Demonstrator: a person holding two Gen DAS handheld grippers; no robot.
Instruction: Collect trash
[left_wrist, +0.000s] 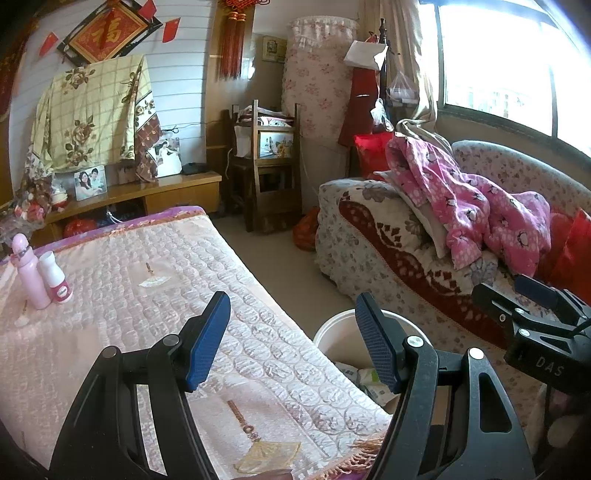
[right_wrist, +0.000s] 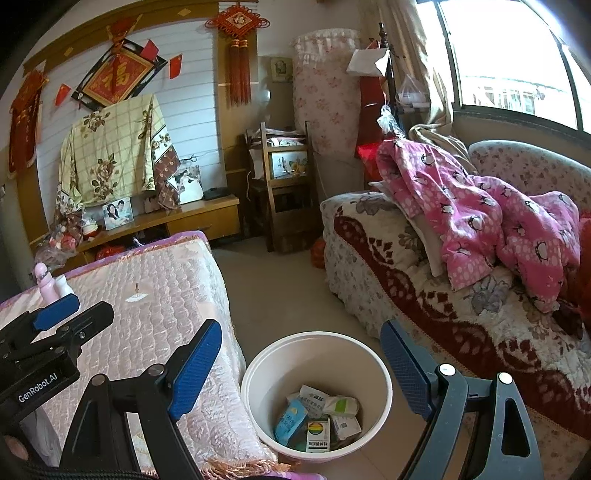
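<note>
Below right hand-held gripper (right_wrist: 301, 367), bin (right_wrist: 258, 373), trash (right_wrist: 321, 417) inside

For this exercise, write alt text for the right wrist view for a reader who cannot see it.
A white bin on the floor holds several packets and small boxes, framed by the open right gripper with its blue fingers. A quilted pink table stands left, a floral sofa right.

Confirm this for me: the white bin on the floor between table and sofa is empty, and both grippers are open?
Not quite: the white bin is not empty. The right wrist view shows several packets and small boxes in its bottom. The left gripper and right gripper are open.
</note>
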